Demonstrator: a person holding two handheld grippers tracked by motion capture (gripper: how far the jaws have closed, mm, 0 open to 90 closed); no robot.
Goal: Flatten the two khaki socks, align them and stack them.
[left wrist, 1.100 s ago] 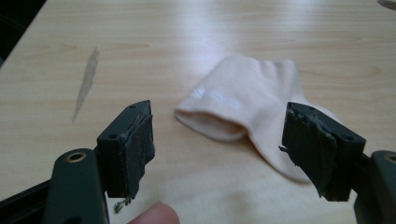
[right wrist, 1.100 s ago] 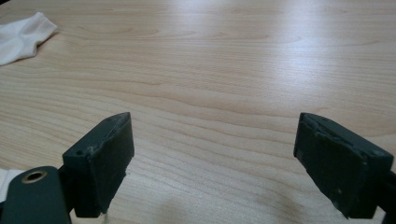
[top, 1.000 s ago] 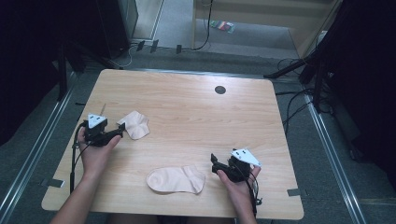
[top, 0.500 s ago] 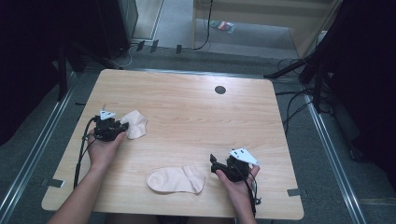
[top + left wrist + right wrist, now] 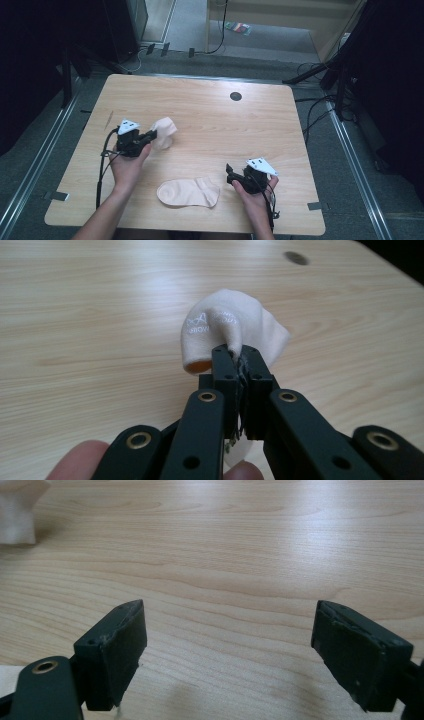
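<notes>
Pink sock point(image 5: 235, 330), at nine o'clock on the table point(image 5: 210, 125), is pinched tight in the left gripper point(image 5: 239, 362), whose jaws have just been closing. Right gripper point(image 5: 227, 645) waits wide open, holding nothing. Next, I think: lift it to the flat sock point(image 5: 187, 192) at six o'clock.

Left gripper point(image 5: 239, 360) jaws clamped, right gripper point(image 5: 227, 647) jaws apart

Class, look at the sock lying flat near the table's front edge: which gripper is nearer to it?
Right. The right gripper sits just beside the flat sock, apart from it. The left gripper is farther back, shut on the other sock.
</notes>
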